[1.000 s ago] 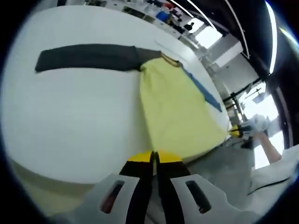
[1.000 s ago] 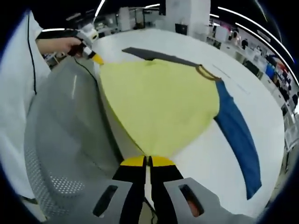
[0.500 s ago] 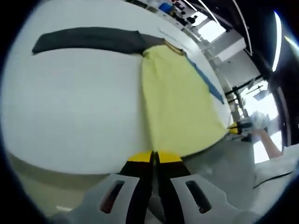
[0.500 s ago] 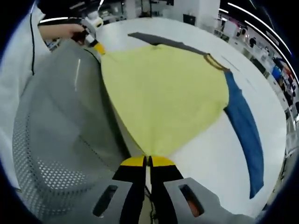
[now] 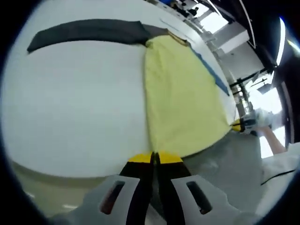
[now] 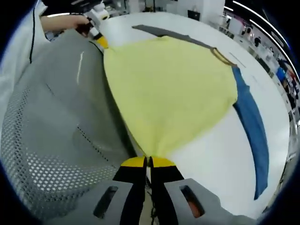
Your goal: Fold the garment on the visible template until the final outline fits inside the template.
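White bench (image 5: 70, 108) | garment (image 6: 168, 89) flat on it, sleeves spread | left hand-held gripper (image 5: 153, 158) and right hand-held gripper (image 6: 148, 161) each clenched on a hem corner | we judge folding barely begun (no template seen).

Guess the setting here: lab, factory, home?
Probably a lab or open workshop hall: a big white table holding the yellow garment, ceiling strip lights, and cluttered benches in the background.
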